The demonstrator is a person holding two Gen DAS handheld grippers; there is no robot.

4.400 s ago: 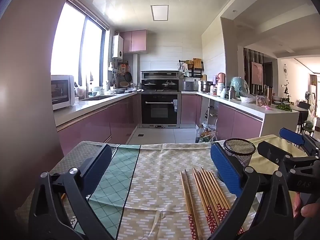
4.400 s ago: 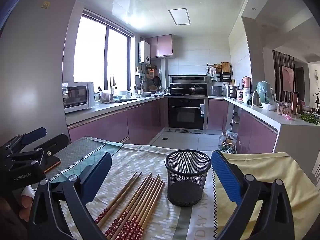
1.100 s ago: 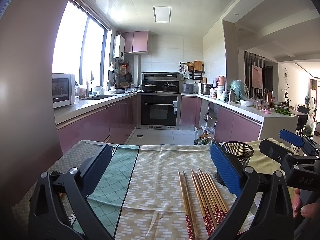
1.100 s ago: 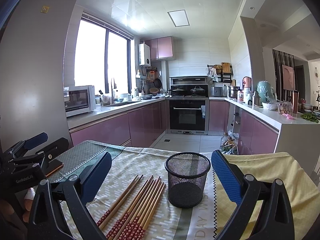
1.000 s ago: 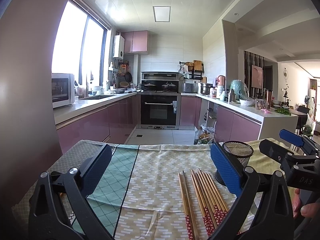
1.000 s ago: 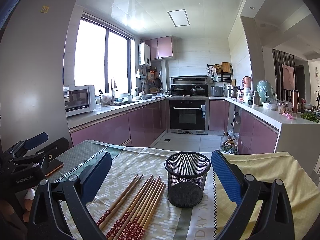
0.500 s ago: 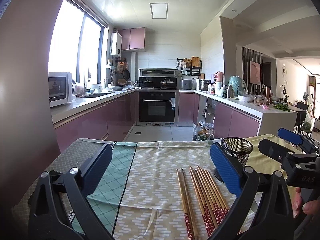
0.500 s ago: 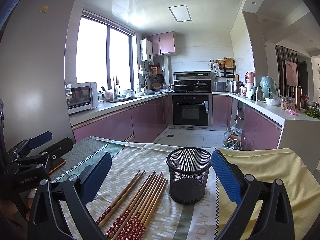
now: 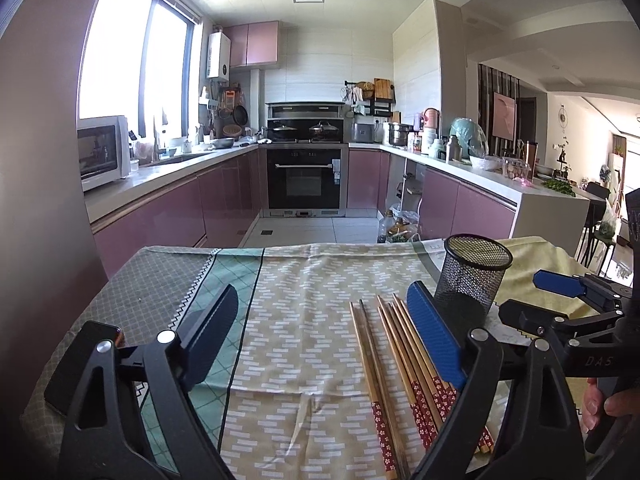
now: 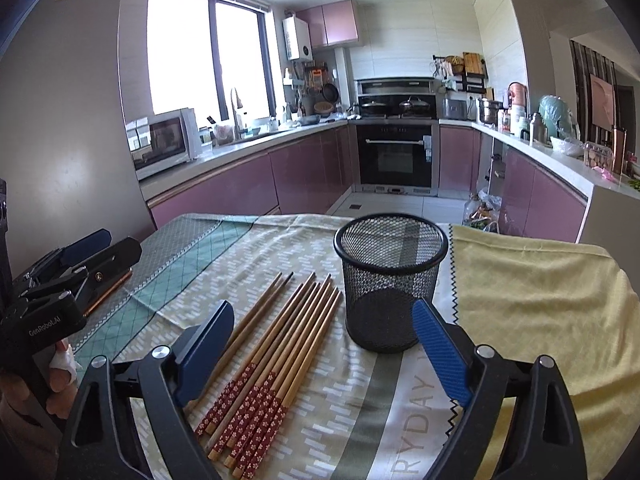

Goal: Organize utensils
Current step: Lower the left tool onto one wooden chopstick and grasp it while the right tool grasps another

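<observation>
Indoors, a patterned tablecloth faces pink kitchen cabinets; both tools gape apart, holding nothing.

Your table carries a patterned cloth beside a yellow cloth. Beyond it you face a black oven under two lidded pots. Microwave sits on the left counter; pink cabinets run below.

Bright daylight from the blown-out window; sharp centre, fisheye bending and dark corners.
</observation>
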